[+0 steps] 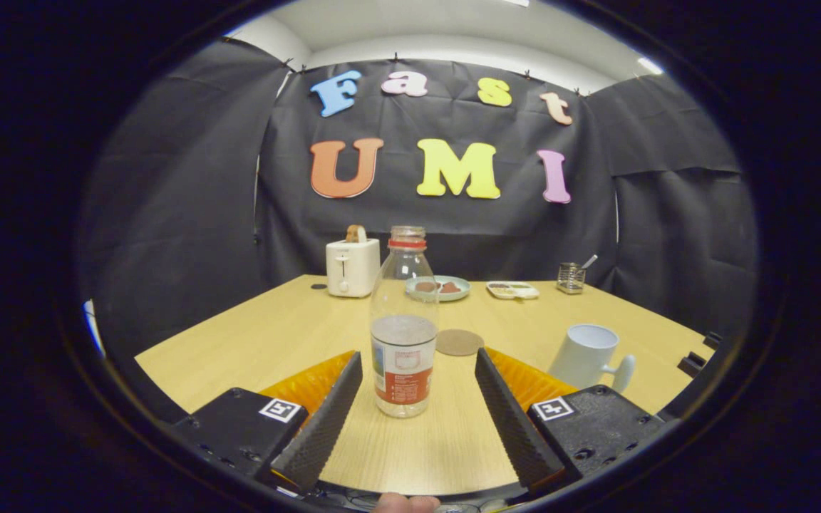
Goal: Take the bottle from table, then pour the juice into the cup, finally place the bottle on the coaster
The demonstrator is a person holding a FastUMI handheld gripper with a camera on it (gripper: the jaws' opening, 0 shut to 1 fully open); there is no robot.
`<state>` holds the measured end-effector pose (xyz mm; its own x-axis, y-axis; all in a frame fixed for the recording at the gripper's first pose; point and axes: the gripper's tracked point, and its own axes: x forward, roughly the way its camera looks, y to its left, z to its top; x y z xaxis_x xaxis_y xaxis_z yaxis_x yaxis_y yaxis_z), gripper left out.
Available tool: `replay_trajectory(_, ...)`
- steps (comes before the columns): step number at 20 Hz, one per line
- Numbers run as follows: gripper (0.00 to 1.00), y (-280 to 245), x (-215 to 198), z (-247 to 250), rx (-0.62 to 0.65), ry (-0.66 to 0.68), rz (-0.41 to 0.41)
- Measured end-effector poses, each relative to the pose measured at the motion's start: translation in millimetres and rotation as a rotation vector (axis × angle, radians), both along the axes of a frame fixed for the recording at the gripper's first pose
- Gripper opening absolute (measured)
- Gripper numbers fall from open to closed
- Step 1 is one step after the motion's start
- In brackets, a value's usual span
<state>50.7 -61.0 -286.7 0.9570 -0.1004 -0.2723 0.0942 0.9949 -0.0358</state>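
The gripper (417, 381) is wide apart with the bottle (404, 328) upright between its fingers, untouched, near the desk's front edge, so closing can clamp it.

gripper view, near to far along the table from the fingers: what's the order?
Open gripper with the bottle standing between its fingers, untouched → coaster → plate near the far edge.
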Motion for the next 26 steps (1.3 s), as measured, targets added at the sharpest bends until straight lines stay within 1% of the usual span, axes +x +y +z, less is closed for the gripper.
replay_trajectory(4, 1.00, 9, 26, -10, 0.007, -0.006, 0.022)
replay_trajectory(9, 1.00, 13, 50, -20, 0.017, -0.013, 0.029)
replay_trajectory(12, 1.00, 4, 57, -25, -0.001, -0.003, -0.002)
replay_trajectory(15, 1.00, 1, 62, -27, -0.001, 0.000, -0.005)
replay_trajectory(17, 0.92, 3, 63, -24, 0.000, -0.008, 0.013)
replay_trajectory(18, 0.86, 3, 65, -24, 0.000, -0.008, 0.017)
replay_trajectory(19, 0.83, 2, 65, -24, -0.001, 0.001, 0.018)
replay_trajectory(22, 0.80, -5, 62, -18, 0.003, 0.017, 0.008)
replay_trajectory(26, 0.78, -21, 61, 16, 0.073, -0.031, -0.014)
